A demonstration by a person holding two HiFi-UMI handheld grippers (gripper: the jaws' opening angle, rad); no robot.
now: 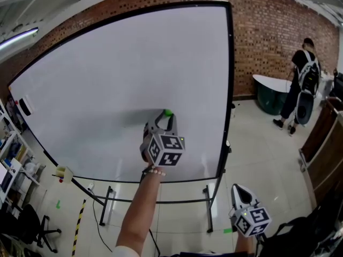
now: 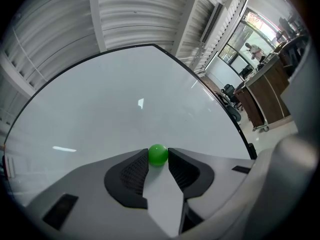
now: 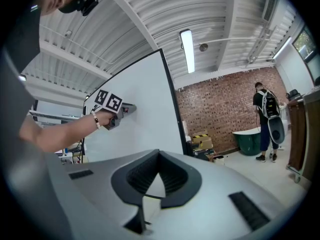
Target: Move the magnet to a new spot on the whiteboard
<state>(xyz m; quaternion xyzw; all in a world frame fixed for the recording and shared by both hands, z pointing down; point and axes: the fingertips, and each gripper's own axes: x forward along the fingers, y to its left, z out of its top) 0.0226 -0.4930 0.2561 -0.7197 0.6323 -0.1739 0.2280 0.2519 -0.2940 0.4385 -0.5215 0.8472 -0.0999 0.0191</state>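
A small green ball magnet (image 1: 168, 112) (image 2: 158, 154) sits against the large whiteboard (image 1: 107, 74) (image 2: 125, 109), low and right of the middle. My left gripper (image 1: 167, 116) (image 2: 158, 157) points level at the board and is shut on the magnet, with a black pad on either side of it. My right gripper (image 1: 239, 188) (image 3: 159, 153) hangs low at the right, away from the board, with its jaws together and nothing between them. The right gripper view shows the board (image 3: 145, 99) edge-on and the left gripper (image 3: 112, 104) held up to it.
A person with a backpack (image 1: 301, 82) (image 3: 266, 116) stands by a green tub (image 1: 269, 94) at the brick wall. The board's stand legs (image 1: 107, 205) spread on the floor. Shelves (image 1: 10, 159) stand left, a wooden counter (image 1: 324, 149) right. A dark eraser (image 1: 25, 106) clings to the board's left edge.
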